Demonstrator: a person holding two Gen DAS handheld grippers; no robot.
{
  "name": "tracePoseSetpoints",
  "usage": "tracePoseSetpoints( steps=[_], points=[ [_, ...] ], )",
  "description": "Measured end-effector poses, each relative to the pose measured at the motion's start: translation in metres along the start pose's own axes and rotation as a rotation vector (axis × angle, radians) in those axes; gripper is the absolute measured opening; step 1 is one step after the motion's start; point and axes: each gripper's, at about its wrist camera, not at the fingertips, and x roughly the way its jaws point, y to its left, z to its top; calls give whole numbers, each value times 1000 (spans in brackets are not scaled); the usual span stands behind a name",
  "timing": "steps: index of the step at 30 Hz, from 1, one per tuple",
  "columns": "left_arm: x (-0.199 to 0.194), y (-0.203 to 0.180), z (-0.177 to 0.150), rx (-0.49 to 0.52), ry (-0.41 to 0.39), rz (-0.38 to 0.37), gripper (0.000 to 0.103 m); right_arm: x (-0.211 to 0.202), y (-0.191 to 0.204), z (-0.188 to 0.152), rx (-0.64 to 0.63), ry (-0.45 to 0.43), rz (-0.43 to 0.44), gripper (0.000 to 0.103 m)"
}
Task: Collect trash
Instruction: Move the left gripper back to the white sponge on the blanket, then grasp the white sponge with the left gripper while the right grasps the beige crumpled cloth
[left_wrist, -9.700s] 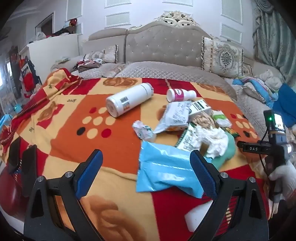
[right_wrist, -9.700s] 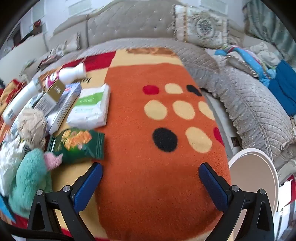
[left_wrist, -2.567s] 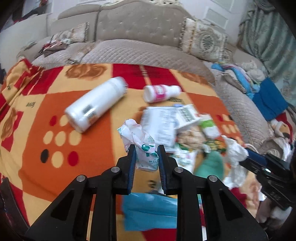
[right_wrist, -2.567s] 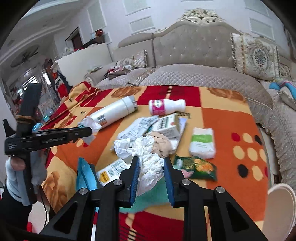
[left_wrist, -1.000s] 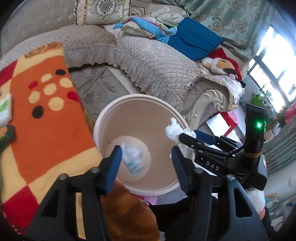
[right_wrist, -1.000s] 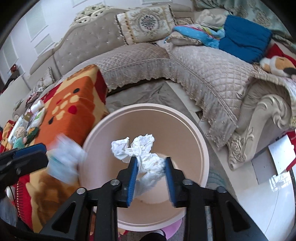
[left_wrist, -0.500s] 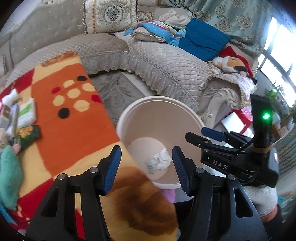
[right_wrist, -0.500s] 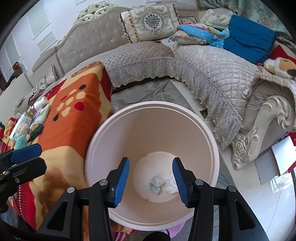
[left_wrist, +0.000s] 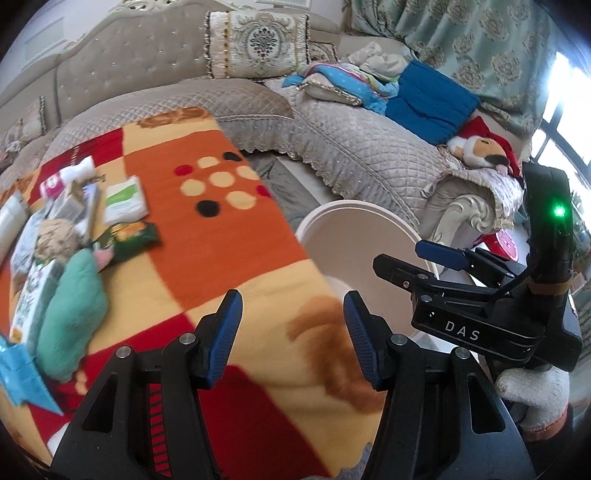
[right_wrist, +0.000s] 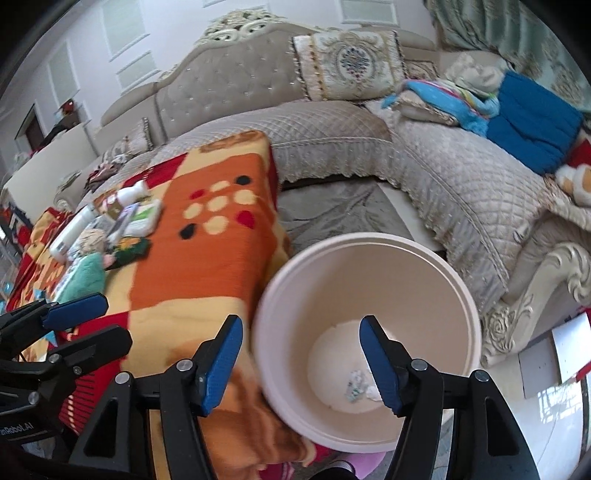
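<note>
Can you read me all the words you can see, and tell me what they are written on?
"DAS": white letters on the black body of the right gripper, seen from the left wrist.
"anRobot.AI": white letters, cut off at the picture's edge, on the black body of the left gripper, seen from the right wrist.
The print on the white packet, the green snack bag and the bottles is too blurred to read.

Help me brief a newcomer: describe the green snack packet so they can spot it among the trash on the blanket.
Start at the orange patchwork blanket and find the clutter on its left side. The green snack packet lies flat just below the white tissue pack, beside the mint plush toy. It alone is dark green with yellow-orange print.
</note>
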Motion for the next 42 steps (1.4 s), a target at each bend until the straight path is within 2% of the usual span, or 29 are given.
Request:
tracePoseSetpoints(
  steps=[12, 17, 21, 25, 34, 42],
  points=[
    [-41, 56, -26, -63, -36, 56, 56, 2, 79, 10, -94, -10, 89, 67],
    [-63, 85, -44, -43, -35, 73, 56, 7, 111, 9, -136, 5, 122, 69],
    [-79, 111, -60, -31, 5, 19, 56, 7, 131, 8, -165, 10, 148, 69],
    [-91, 129, -80, 0, 37, 41, 56, 12, 148, 7, -186, 23, 172, 72],
    [-83, 158, -110, 30, 113, 18, 56, 25, 173, 5, -224, 59, 192, 73],
    [-63, 163, -111, 92, 127, 70, 56, 32, 181, 5, -232, 84, 193, 73]
  ],
)
